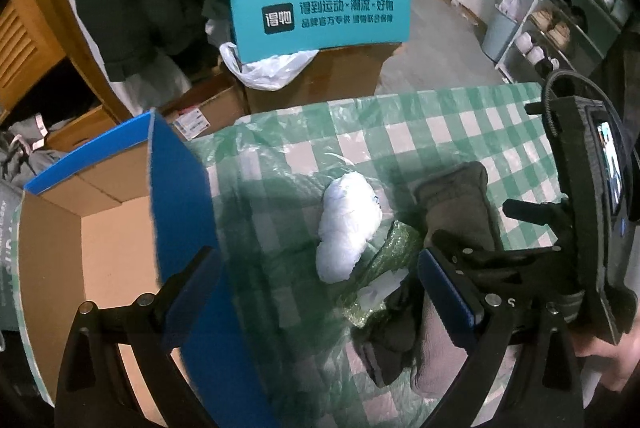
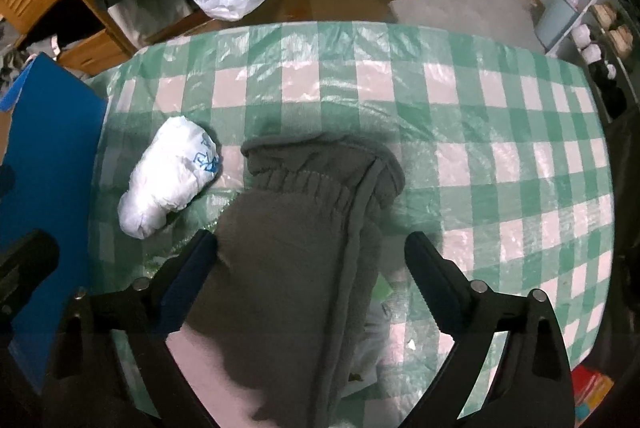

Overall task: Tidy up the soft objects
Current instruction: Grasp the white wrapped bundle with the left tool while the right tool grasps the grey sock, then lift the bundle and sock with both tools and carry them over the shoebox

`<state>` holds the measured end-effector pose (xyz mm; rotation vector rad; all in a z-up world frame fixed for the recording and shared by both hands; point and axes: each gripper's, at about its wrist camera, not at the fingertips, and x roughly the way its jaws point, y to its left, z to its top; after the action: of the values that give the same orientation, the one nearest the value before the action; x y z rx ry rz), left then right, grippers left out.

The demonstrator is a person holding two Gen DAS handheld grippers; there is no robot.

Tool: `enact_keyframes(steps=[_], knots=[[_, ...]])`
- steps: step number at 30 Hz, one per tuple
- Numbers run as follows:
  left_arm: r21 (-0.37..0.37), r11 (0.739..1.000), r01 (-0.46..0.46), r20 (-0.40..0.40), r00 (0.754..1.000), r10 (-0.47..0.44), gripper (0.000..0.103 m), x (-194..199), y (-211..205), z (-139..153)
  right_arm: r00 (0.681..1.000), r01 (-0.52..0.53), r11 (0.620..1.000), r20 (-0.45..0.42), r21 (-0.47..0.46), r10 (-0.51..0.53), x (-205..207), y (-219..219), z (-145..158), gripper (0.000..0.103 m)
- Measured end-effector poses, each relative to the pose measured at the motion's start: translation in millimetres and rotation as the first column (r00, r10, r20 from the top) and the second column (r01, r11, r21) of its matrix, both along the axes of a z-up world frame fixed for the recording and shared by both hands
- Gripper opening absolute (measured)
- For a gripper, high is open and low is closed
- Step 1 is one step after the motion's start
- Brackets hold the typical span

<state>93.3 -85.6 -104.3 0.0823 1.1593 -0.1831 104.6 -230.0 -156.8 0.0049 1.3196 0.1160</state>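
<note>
At the far left of the scene stands an open cardboard box point(image 1: 92, 228) with blue flaps, hard against the left edge of the counter point(image 2: 480, 116) and its green-checked plastic cover. The left claw point(image 1: 316, 292) hovers with its fingers wide apart, one over the box's blue wall, the other over the near end of the clutter; nothing is gripped. Just right of the box, a white wadded bag point(image 2: 170, 176) lies on the checks. Beside it, partly under other things, sits a green bubble-wrap packet point(image 1: 384, 268). Further right lies the grey fleece garment point(image 2: 304, 236), its elastic hem toward the far side. The right claw point(image 2: 312, 248) straddles its near half, jaws apart; the left finger looks to touch the cloth's edge, the right one stands clear.
</note>
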Motion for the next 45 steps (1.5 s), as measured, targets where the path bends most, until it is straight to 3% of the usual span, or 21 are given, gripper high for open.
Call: enact_keyframes(steps=[5, 12, 15, 24, 26, 28, 31, 35, 36, 45], knots=[[-0.005, 1.000, 0.009, -0.021, 1.000, -0.009, 0.100, 7, -9, -10, 1.000, -0.014, 0.999, -0.017, 0.033, 0.014, -1, -4, -6, 0.072], [0.017, 1.000, 0.008, -0.046, 0.999, -0.007, 0.100, 18, -16, -28, 1.000, -0.010, 0.996, 0.015, 0.083, 0.009, -4, -19, 4, 0.037], [0.037, 0.999, 0.011, -0.057, 0.998, -0.009, 0.099, 22, -20, -36, 0.999, 0.005, 0.996, 0.032, 0.093, -0.008, -4, -27, 7, 0.033], [0.039, 0.999, 0.001, -0.101, 0.995, 0.003, 0.099, 32, -24, -58, 0.997, -0.006, 0.995, 0.079, 0.100, -0.002, -9, -35, 22, 0.031], [0.037, 0.999, -0.001, -0.101, 0.995, 0.005, 0.093, 33, -24, -62, 0.996, -0.011, 0.995, 0.089, 0.100, 0.002, -11, -35, 26, 0.031], [0.037, 0.999, -0.002, -0.125, 0.992, 0.007, 0.075, 35, -25, -69, 0.995, -0.018, 0.995, 0.097, 0.101, 0.008, -12, -36, 28, 0.031], [0.019, 1.000, -0.006, -0.174, 0.985, 0.010, 0.067, 37, -26, -80, 0.994, -0.021, 0.995, 0.106, 0.102, 0.011, -12, -37, 31, 0.031], [0.023, 1.000, 0.003, -0.168, 0.986, 0.001, 0.055, 35, -30, -85, 0.994, -0.021, 0.994, 0.112, 0.108, 0.009, -12, -38, 34, 0.031], [0.023, 1.000, 0.009, -0.165, 0.986, -0.005, 0.047, 34, -31, -85, 0.994, -0.022, 0.994, 0.113, 0.108, 0.010, -13, -39, 35, 0.031], [0.003, 1.000, 0.022, -0.092, 0.996, -0.022, 0.042, 28, -29, -63, 0.990, -0.035, 0.994, 0.141, 0.102, 0.021, -15, -38, 46, 0.031]])
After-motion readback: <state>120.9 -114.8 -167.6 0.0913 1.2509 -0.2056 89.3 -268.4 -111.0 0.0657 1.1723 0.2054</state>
